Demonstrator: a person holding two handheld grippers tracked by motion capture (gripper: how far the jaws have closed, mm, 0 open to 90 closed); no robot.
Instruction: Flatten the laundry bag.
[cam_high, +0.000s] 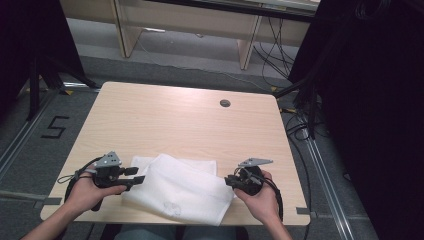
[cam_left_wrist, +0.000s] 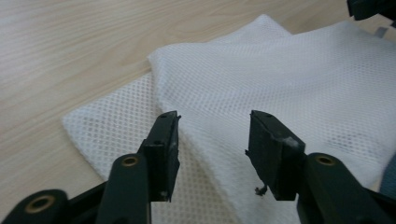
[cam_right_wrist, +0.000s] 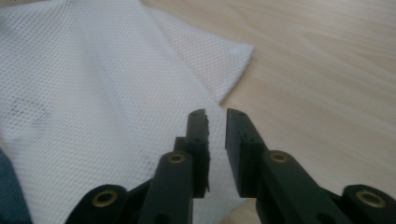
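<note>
The white mesh bag (cam_high: 177, 192) lies folded at the near edge of my table (cam_high: 165, 115), between my 2 grippers. My left gripper (cam_left_wrist: 212, 140) hangs spread wide over its left fold. My right gripper (cam_right_wrist: 216, 133) is parted narrowly, holding nothing. The risk, I judge: pinching 1 slippery layer alone, or dragging the bag off the edge.

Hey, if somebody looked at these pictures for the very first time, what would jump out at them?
A white mesh cloth lies folded over itself at the near edge of the light wooden table. A hand-held gripper flanks it on each side: the left gripper hovers over the cloth's left part with its jaws wide apart, while the right gripper sits at the cloth's right edge with only a narrow gap between its jaws and nothing in them.
</note>
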